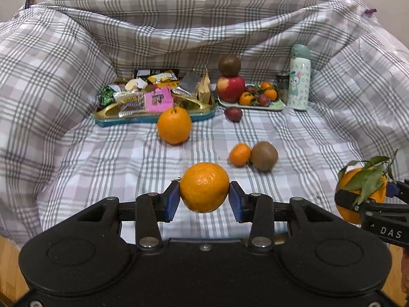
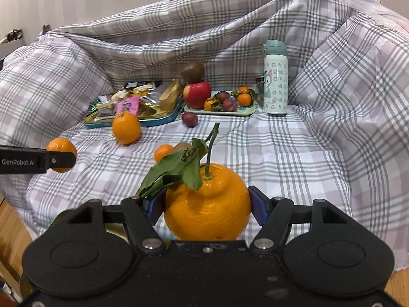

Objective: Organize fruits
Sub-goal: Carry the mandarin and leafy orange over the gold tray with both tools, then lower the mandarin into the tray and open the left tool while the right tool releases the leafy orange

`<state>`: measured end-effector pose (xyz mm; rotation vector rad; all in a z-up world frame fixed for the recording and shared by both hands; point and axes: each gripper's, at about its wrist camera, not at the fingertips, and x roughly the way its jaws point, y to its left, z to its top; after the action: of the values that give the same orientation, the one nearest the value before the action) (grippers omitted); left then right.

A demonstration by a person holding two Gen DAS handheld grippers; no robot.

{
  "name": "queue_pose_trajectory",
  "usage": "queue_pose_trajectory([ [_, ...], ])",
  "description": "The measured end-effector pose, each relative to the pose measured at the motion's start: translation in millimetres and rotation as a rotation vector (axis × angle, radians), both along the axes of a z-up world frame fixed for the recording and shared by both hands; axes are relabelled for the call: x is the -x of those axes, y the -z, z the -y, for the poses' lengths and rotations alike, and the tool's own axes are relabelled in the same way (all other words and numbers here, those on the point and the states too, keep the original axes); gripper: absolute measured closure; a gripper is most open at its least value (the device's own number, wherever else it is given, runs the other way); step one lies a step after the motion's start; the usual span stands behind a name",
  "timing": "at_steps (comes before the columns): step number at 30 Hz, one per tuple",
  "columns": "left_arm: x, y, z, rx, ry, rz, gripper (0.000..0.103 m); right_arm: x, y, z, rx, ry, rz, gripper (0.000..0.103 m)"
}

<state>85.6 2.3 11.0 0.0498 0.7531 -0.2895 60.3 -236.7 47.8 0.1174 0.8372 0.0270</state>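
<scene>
Left gripper (image 1: 204,199) closed on a smooth orange (image 1: 204,187), blue pads pressing its two sides, fruit held clear of the checked cloth (image 1: 102,179). Right gripper (image 2: 206,204) closed on a larger leafy orange (image 2: 207,202), stem and leaves sticking up ahead of the jaws.

Likely trouble: round skin rolling out of either grip if tilted or squeezed less, since only two small contact patches hold each fruit. Crowded fruit tray (image 1: 278,107) far ahead, with a kiwi (image 1: 229,64) balanced on a red apple (image 1: 230,88) — easily toppled by a nudge while setting anything down. Little bare tray left; added oranges prone to rolling off, as a plum (image 1: 234,113) already sits on the cloth just before it. Leaves liable to catch on neighbours. Loose orange (image 1: 174,125), small mandarin (image 1: 239,154) and second kiwi (image 1: 264,155) ahead of the left gripper, in the carrying path. Soft, wrinkled cloth likely to let fruit wander.

Hard to tell: undersides of both held fruits, hidden by the gripper bodies; a dark can (image 1: 283,83) half hidden behind the bottle (image 1: 299,76); snack tin (image 1: 153,119) contents jumbled.
</scene>
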Motion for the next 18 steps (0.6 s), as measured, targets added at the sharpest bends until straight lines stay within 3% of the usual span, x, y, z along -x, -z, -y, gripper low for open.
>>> queue_pose_trajectory([
  [11, 58, 21, 5, 0.011, -0.01, -0.079, 0.054, 61, 3, -20, -0.004, -0.078, -0.037, 0.033],
  [18, 71, 40, 9, -0.001, -0.027, -0.149, 0.054, 80, 16, -29, -0.007, -0.111, -0.094, 0.033],
])
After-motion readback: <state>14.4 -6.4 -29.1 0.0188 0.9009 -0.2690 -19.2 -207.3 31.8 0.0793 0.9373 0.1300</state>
